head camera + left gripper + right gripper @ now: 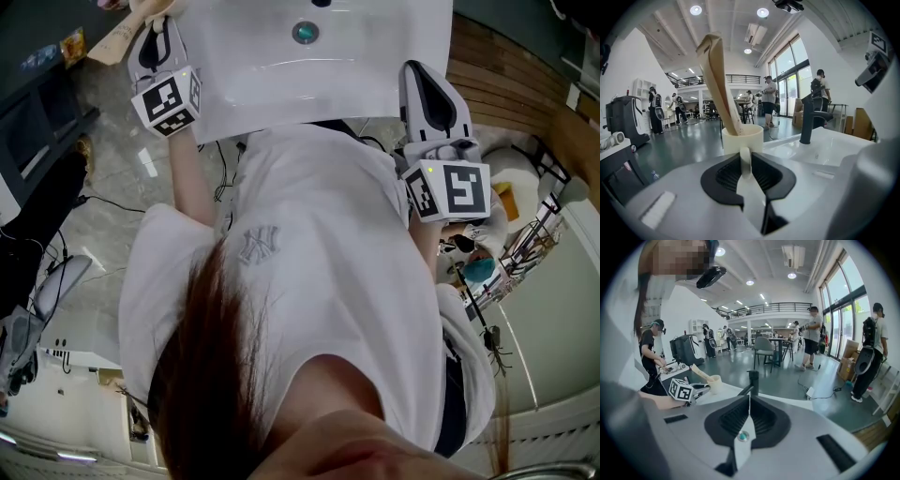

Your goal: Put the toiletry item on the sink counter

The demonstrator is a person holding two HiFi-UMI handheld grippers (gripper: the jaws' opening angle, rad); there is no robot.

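Head view: from above, glossy white sink counter (244, 103) with recessed basin and round metallic drain (305, 33). Left gripper (161, 33) at counter's far left corner, marker cube (167, 98) on its back; tan toiletry item (114, 42) slanting out past it to the left. Right gripper (419, 75) at counter's right edge, well apart from the other. Left gripper view: ribbed black pads clenched on thin rounded handle (745, 161) of cream mug (742, 138), matte, cylindrical, just beyond the jaws. Toiletry item standing in mug, leaning left: long flat sleeve of creased tan paper, top end folded over. Mug at left end of counter; resting on it or held just above, cannot tell. To the right, matte black faucet (809, 117), straight post with flat spout, over smooth basin. Right gripper view: ribbed pads closed tip to tip, grasping nothing; wedge-shaped gap below the tips, drain visible through it. Far left in same view, mug and tan sleeve at counter's end.
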